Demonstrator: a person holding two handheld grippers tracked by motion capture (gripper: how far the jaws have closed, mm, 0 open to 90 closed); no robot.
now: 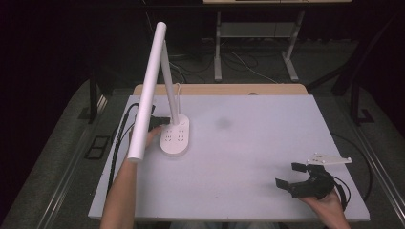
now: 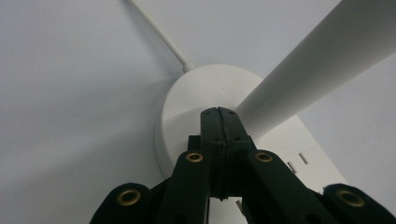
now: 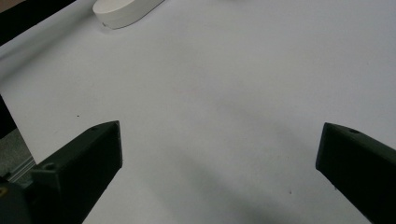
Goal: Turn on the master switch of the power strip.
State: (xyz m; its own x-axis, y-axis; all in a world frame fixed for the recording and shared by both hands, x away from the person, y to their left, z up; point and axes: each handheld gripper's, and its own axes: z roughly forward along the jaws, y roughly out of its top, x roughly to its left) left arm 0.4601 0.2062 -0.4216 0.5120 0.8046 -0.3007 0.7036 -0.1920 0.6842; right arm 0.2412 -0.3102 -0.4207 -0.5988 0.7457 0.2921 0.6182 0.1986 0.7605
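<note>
High view, from left to right: black cables (image 1: 117, 143) are seen trailing along the left edge of the table (image 1: 248, 143), which is covered by a white surface. The left forearm (image 1: 122, 191) is extended from the bottom edge toward the lamp (image 1: 165, 86). The left gripper (image 1: 160, 122) is positioned at the left side of the lamp base (image 1: 175, 137), partly hidden behind the long white lamp head (image 1: 147, 90), which is tilted forward over that side of the table. The base is located in the left half of the table, with socket slots visible on its top; a slanted white stem (image 1: 170, 86) rises from it, and a thin white cord (image 1: 177, 95) runs from the base toward the far edge.

Left gripper view: the jaws are pressed together, tip against tip, with nothing seen between them. The tips (image 2: 218, 116) are placed over the base (image 2: 196, 98), just beside the foot of the stem (image 2: 322, 60). Whether the tips are touching the base cannot be told.

At the right, near the front edge, the right gripper (image 1: 290, 174) is held in the right hand (image 1: 329, 205), well apart from the lamp. A grey plate (image 1: 329, 159) is carried on top of it.

Right gripper view: the jaws are spread wide and are empty, with bare table (image 3: 224, 93) between them. The base (image 3: 123, 11) is visible at the far upper left.
</note>
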